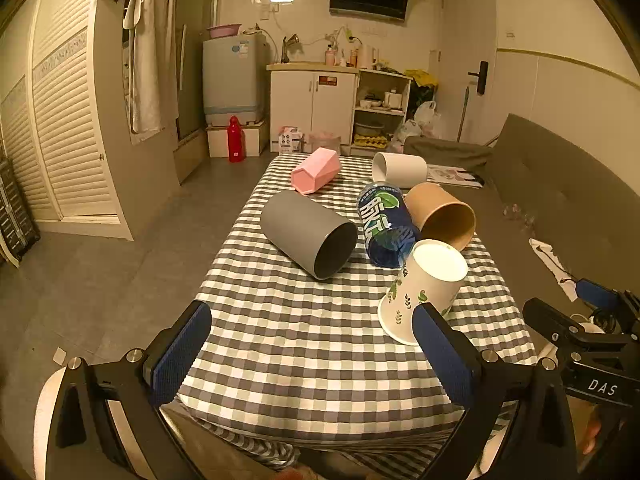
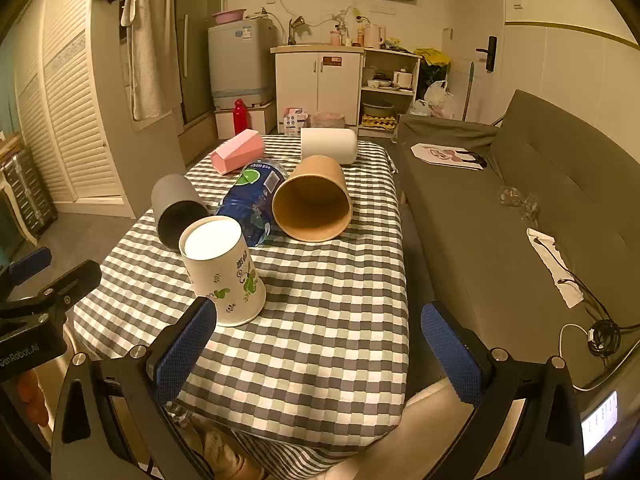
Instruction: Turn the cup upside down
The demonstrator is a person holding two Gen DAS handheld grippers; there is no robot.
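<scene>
small home: sofa point(image 2: 520, 200), washing machine point(image 2: 240, 64), sink cabinet point(image 2: 320, 80).

Both grippers point(image 1: 312, 354) point(image 2: 320, 354) wide apart, empty.

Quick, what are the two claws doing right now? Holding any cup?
Left claw: open, holding nothing.
Right claw: open, holding nothing.

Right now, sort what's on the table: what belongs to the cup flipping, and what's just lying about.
Job:
leaf cup, already standing upside down
grey cup, on its side
brown cup, on its side
white cup, on its side
pink cup, on its side
left gripper and right gripper, both open

Lying about:
blue bottle
checked cloth
</scene>
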